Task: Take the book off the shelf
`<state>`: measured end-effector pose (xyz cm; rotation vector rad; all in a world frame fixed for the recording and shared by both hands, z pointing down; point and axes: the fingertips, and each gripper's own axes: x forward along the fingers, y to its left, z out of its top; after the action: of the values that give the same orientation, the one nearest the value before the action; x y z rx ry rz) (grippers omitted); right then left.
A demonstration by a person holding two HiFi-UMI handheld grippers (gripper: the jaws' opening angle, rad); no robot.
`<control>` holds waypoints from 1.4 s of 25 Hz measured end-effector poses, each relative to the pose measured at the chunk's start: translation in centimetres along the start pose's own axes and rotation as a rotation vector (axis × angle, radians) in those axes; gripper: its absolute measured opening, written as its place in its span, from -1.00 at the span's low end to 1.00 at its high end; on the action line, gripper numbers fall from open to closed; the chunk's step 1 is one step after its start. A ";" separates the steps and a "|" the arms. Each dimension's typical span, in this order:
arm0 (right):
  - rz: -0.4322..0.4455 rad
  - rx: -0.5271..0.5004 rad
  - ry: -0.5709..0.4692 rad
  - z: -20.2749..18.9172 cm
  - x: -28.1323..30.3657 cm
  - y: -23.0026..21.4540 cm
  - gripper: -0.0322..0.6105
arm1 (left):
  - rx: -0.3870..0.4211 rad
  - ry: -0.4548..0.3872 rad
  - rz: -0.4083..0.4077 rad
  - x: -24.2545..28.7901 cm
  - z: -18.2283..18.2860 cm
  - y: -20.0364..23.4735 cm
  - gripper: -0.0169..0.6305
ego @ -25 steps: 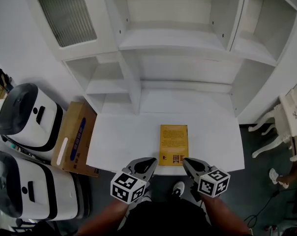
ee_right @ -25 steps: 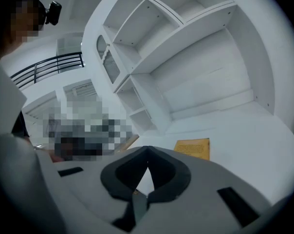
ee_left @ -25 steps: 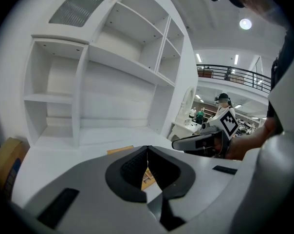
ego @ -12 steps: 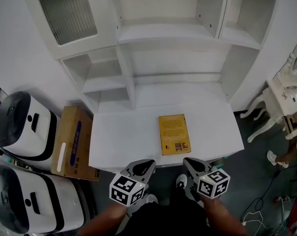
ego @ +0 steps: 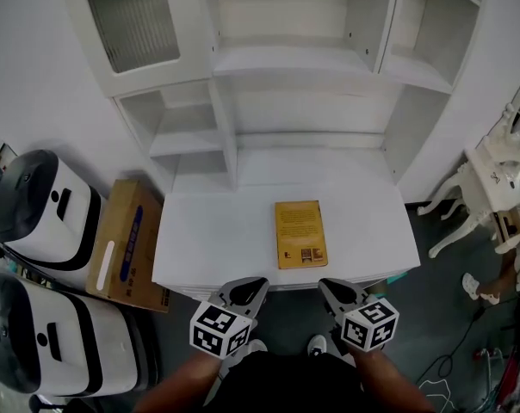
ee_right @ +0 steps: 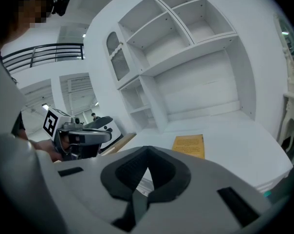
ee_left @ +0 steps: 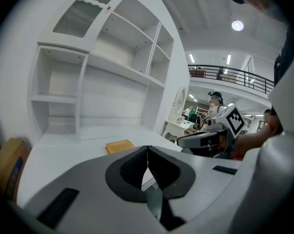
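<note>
A: Here's the yellow book (ego: 300, 233) – flat on its back on the broad white ledge (ego: 217, 239) at the foot of the shelf unit (ego: 294, 58), close to the front edge. The compartments above look bare.

B: And both tools hang back. The left gripper (ego: 258, 282) and the right gripper (ego: 326, 286) hover off the front edge, well short of the book, each with its jaws pressed together on nothing.

A: So where are we in the job?

B: Hard call. If that ledge counts as the shelf, the book is waiting to be lifted. If it came from a compartment above, it already lies where it was meant to end up.

A: Suppose a gripper does go in. What goes wrong?

B: I'd say the flatness – a thin book lying flush leaves no gap for a jaw to get under. Jaws arriving closed like these would likely shove it across the smooth top, not grip it.

A: And that front edge?

B: Close by. A sideways nudge could skew the book or tip it over the lip to the floor.
</note>
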<state>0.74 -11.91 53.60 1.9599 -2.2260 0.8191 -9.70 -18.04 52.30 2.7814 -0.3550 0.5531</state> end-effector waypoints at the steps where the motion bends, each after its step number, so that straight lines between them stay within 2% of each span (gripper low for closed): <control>1: 0.006 -0.006 0.006 0.0 -0.3 -0.1 -0.81 | -0.005 -0.009 0.008 0.1 0.2 -0.2 -0.91; 8: 0.025 -0.016 -0.001 0.2 -2.2 -1.6 -0.81 | 0.009 -0.024 0.030 1.6 1.1 -2.2 -0.91; 16: 0.028 -0.011 0.012 -0.6 -3.0 -2.7 -0.81 | 0.007 -0.001 0.046 2.3 0.3 -3.2 -0.91; 35: 0.028 0.000 0.013 -0.4 -2.7 -3.2 -0.81 | 0.016 0.010 0.034 2.9 0.7 -3.1 -0.91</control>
<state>4.14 -9.47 54.06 1.9224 -2.2513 0.8323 -6.00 -15.89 52.14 2.7919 -0.3981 0.5798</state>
